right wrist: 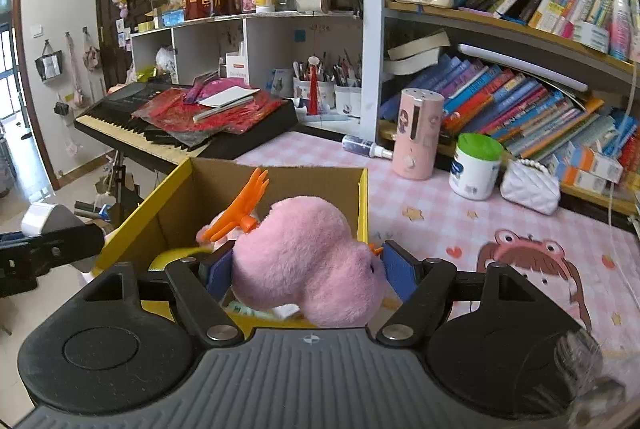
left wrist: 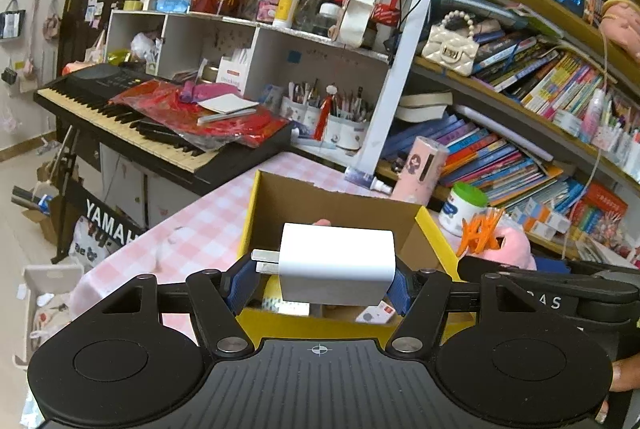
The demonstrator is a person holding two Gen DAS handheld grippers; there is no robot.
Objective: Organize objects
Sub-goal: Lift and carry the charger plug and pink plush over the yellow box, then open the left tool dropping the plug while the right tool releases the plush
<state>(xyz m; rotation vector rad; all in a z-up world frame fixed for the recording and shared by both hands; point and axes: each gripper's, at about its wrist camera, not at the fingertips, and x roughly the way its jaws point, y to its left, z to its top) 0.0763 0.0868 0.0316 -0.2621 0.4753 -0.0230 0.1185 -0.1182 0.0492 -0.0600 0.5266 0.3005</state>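
Left tool [left wrist: 323,279] grips a white charger [left wrist: 336,263] above the cardboard box [left wrist: 304,197]; right tool [right wrist: 310,271] clamps a pink plush toy [right wrist: 308,257] over it.

Home: bookshelves [right wrist: 520,29], keyboard [right wrist: 132,125], toys.

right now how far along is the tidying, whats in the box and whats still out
Done: the yellow cardboard box already has a few small items at its bottom, too hidden to name. In hand: the left gripper clamps a white charger above the box, and the right gripper holds a pink plush toy over it; neither is released. Left: a white quilted purse, green-lidded jar and pink cylinder still sit on the table, if they belong in the box.
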